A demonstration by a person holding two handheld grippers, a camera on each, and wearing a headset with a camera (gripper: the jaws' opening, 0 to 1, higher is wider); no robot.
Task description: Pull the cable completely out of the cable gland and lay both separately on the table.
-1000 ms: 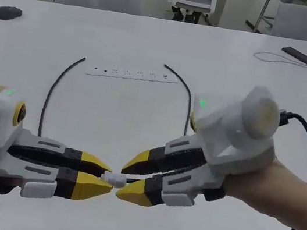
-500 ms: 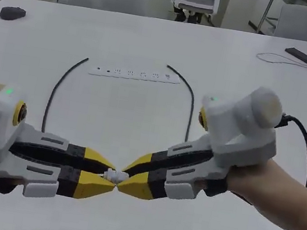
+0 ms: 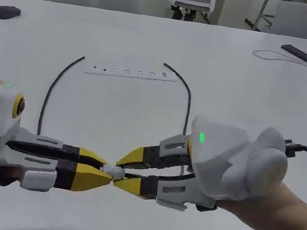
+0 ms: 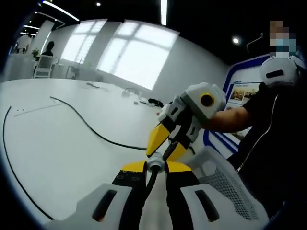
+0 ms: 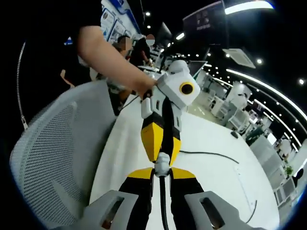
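— Item one: what do we have?
— We log the cable gland (image 3: 113,171): small and white, held over the table (image 3: 235,87) where two pairs of yellow tips meet nose to nose.

— Who holds it?
— We enter the left gripper (image 3: 108,173). Its jaws are drawn together, and in its own view the tips sit clamped on either side of the gland.

— And the other?
— We enter the right gripper (image 3: 121,173). Its jaws are narrowed down onto the cable (image 3: 189,100), just beside the gland.

— Cable, condition?
— Black and thin. We see it pass through the gland and run on between the jaws of both grippers, so it is not out. Two long arcs of it lie on the table, their ends near a white power strip (image 3: 128,72).

— Anything else on the table?
— We list a dark mouse (image 3: 7,12) at the far left edge and a flat dark device (image 3: 298,53) with a pale wire at the far right. Both are well apart from the work.
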